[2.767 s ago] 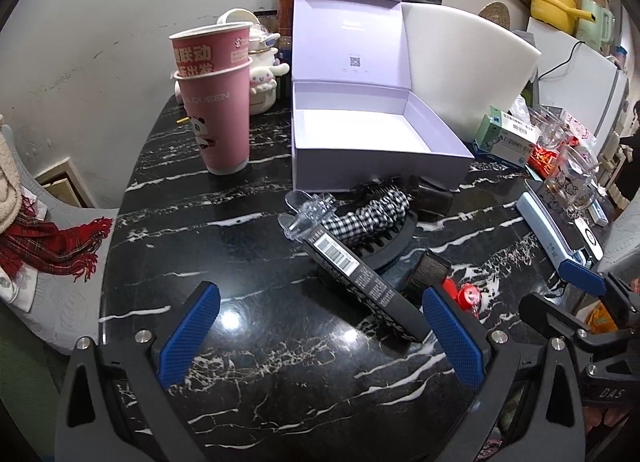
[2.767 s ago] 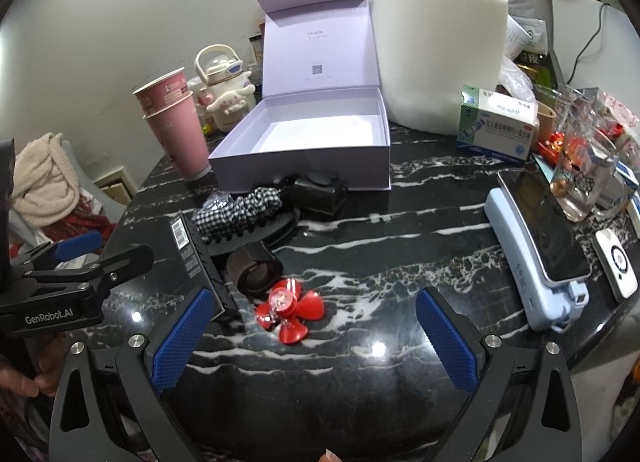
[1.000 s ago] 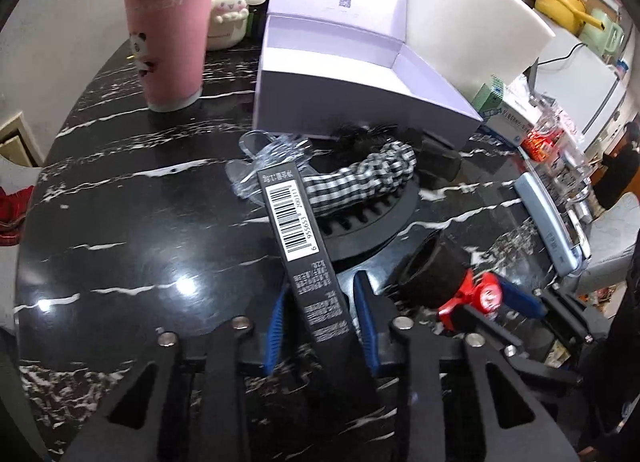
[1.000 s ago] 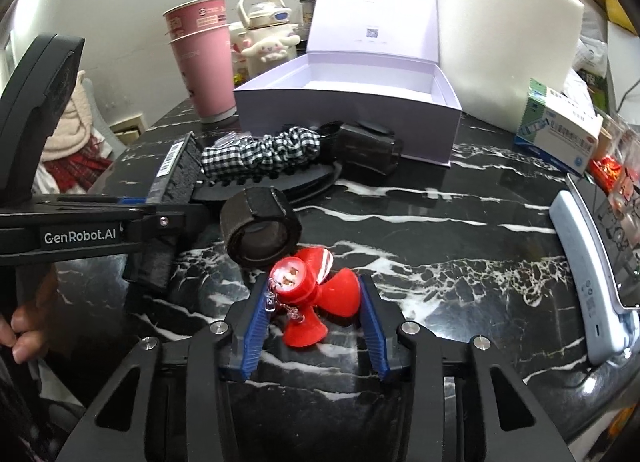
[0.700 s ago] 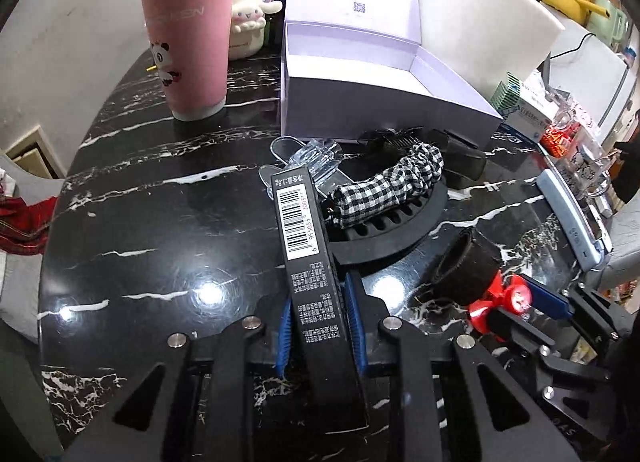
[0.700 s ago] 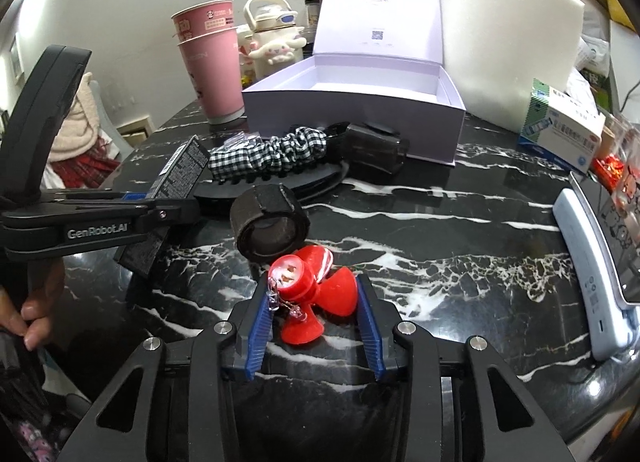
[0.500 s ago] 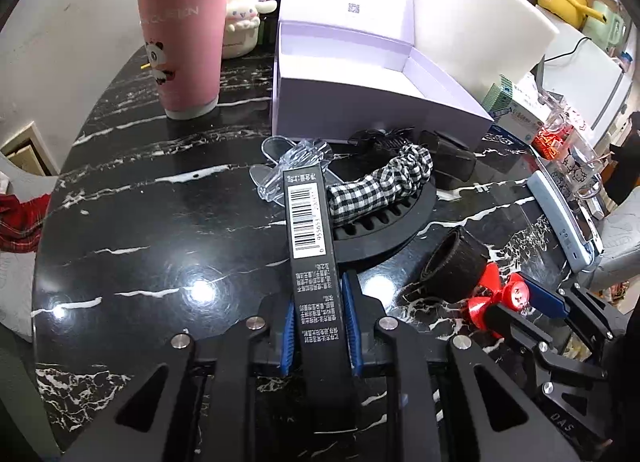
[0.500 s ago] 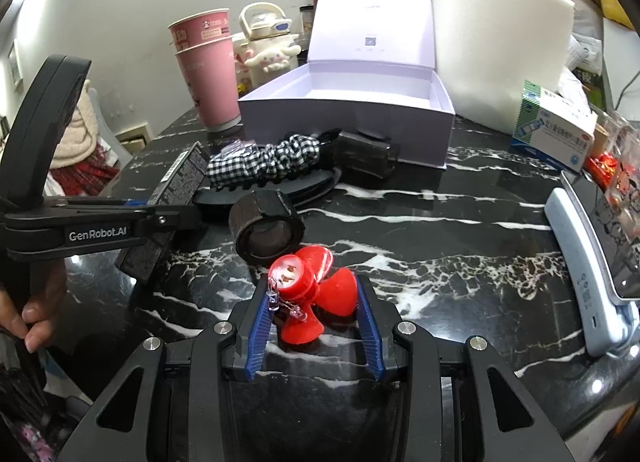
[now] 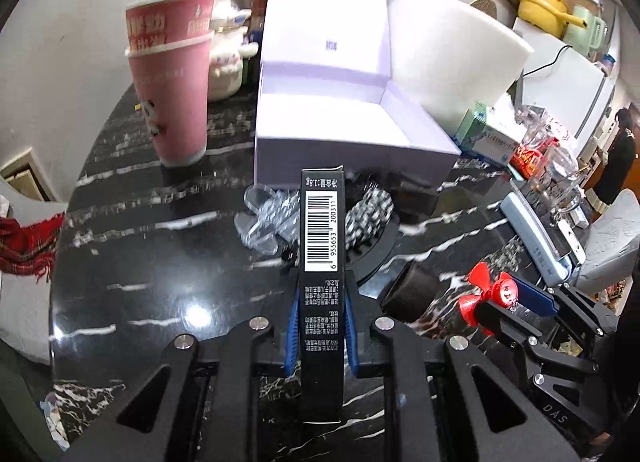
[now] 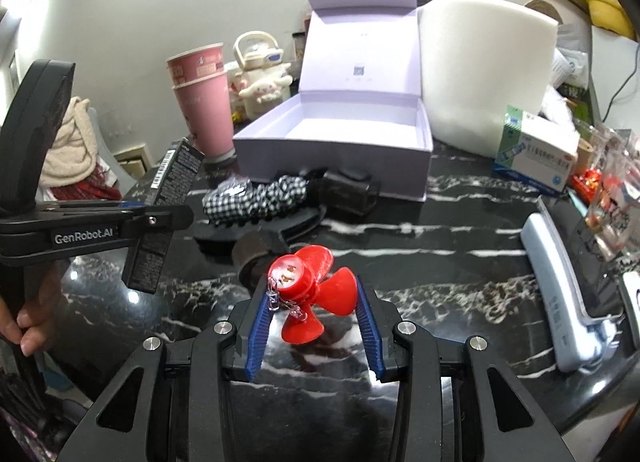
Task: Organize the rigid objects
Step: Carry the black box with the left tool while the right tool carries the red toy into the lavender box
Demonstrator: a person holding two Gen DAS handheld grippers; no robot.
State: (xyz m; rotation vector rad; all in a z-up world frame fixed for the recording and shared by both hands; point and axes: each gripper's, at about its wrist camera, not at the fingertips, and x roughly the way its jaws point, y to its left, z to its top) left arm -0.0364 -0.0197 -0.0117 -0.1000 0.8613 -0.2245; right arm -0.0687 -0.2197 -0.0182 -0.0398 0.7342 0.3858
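Note:
My left gripper is shut on a long black barcode box and holds it lifted above the black marble table, pointing at the open lilac box. My right gripper is shut on a red fan-shaped toy with a clear clip, raised off the table. The left gripper with the black box shows at the left of the right wrist view; the red toy shows at the right of the left wrist view. The lilac box is empty.
On the table before the lilac box lie a checked scrunchie on a black curved comb, a clear hair clip, a black ring and a small black case. Pink cups, white foam, a medicine box and a phone stand around.
Both grippers closed on their objects and have lifted them off the table. The black box now points straight ahead, and the red toy hangs higher above the marble.

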